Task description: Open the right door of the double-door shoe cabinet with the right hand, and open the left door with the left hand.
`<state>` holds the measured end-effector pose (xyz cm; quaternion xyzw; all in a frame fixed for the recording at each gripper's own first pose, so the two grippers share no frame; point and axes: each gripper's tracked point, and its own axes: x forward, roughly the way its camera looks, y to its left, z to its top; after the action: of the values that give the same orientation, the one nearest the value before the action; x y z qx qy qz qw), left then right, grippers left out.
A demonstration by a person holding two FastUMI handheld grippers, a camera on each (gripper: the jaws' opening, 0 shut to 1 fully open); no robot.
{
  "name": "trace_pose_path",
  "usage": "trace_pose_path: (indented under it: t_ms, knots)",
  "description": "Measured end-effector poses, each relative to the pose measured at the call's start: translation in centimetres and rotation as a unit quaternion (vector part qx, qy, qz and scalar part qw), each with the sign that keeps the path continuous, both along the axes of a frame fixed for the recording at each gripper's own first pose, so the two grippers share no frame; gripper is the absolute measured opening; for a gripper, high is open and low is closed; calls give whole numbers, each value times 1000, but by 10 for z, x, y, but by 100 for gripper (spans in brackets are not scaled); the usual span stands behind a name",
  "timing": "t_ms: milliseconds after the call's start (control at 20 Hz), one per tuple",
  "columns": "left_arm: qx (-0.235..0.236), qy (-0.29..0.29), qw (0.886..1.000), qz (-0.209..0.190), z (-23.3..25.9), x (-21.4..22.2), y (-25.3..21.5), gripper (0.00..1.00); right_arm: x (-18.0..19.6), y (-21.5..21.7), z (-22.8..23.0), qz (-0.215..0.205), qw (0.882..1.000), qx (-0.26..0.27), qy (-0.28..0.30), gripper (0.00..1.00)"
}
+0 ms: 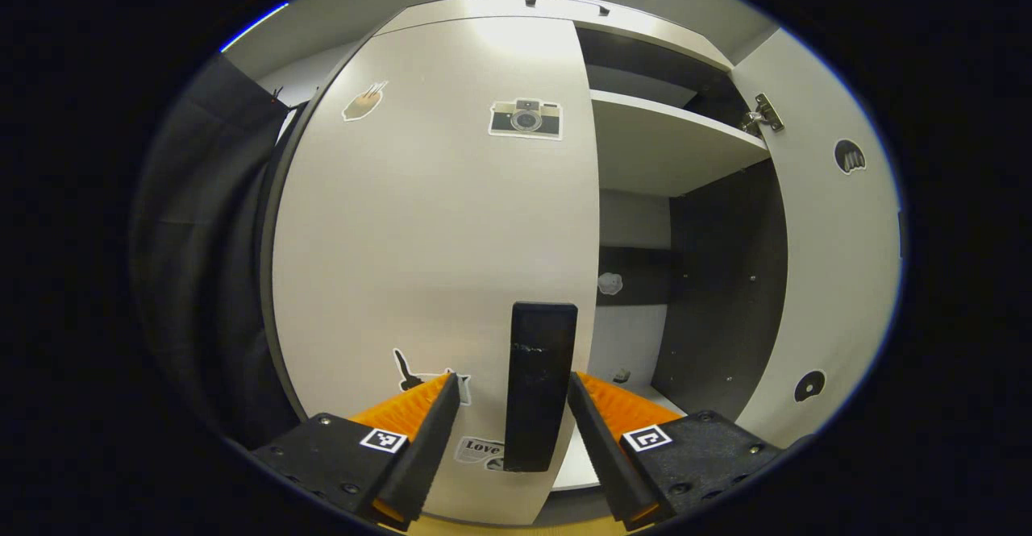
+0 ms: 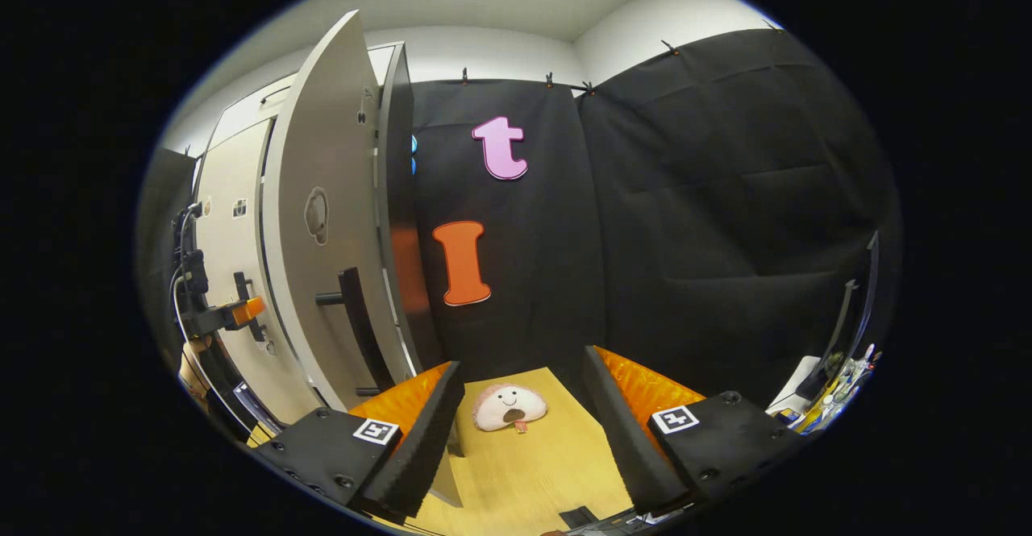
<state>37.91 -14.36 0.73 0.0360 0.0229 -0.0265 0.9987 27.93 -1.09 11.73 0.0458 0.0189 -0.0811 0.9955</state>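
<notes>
In the left gripper view the cabinet's left door (image 1: 435,222) is closed, white with several stickers. Its black bar handle (image 1: 542,334) stands upright between the fingers of my left gripper (image 1: 513,379), which is open with a small gap on each side of the handle. The right door (image 1: 838,246) is swung open, baring the shelves (image 1: 661,137). In the right gripper view the open right door (image 2: 322,197) with its black handle (image 2: 355,326) stands to the left of my right gripper (image 2: 524,363), which is open, holds nothing and is apart from the door. The left gripper (image 2: 238,312) shows far left at the left door (image 2: 230,238).
A hand (image 2: 193,367) holds the left gripper. A round plush toy (image 2: 509,407) lies on the wooden floor (image 2: 532,471) ahead of the right gripper. Black cloth walls (image 2: 709,213) close off the booth, and a stand with small items (image 2: 838,359) is at the far right.
</notes>
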Motion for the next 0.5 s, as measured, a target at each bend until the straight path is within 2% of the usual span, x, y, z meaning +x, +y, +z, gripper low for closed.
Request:
trace_pose_path:
  t_ms: [50, 200, 250, 350, 500]
  knots:
    - [-1, 3, 1000, -2, -2, 1, -2, 75, 0, 2, 1, 2, 1000, -1, 0, 90]
    - [-7, -1, 1000, -10, -1, 1, -6, 61, -3, 3, 2, 2, 1000, -8, -2, 90]
    - [-12, 1, 1000, -16, -2, 0, -11, 48, -5, 2, 3, 1, 1000, -11, -4, 90]
    - [6, 0, 1000, -6, -2, 0, -10, 36, -8, 1, 3, -3, 1000, -12, -6, 90]
    - [27, 3, 1000, -15, -3, -1, -12, 32, -15, 2, 3, -4, 1000, -11, -8, 90]
